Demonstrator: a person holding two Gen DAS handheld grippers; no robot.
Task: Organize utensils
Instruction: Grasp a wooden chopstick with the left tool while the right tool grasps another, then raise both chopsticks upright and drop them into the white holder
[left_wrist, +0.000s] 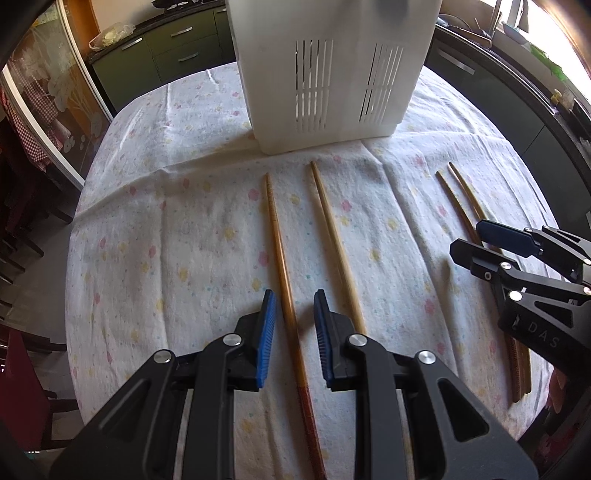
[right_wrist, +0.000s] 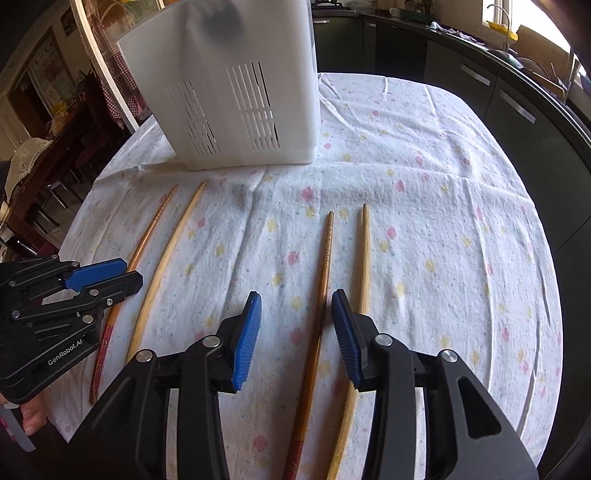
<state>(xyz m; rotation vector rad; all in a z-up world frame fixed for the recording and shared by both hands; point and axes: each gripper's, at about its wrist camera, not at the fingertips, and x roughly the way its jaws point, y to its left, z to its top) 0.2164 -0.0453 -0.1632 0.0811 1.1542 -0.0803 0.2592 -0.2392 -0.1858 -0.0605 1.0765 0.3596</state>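
Left claw (left_wrist: 293, 308): hanging over the table, blue pads apart and gripping nothing, straddling the dark chopstick (left_wrist: 282, 258) without touching it.
Right claw (right_wrist: 295, 310): jaws parted and empty, poised above the ridged chopstick (right_wrist: 325, 266), with the pale chopstick (right_wrist: 365, 258) lying just beside its outer pad.
Light chopstick (left_wrist: 332, 236): lying flat next to the dark one.
Holder (left_wrist: 328, 74): white slotted box standing upright beyond all four tips.
Cloth (left_wrist: 166, 221): flowered, covering the table.
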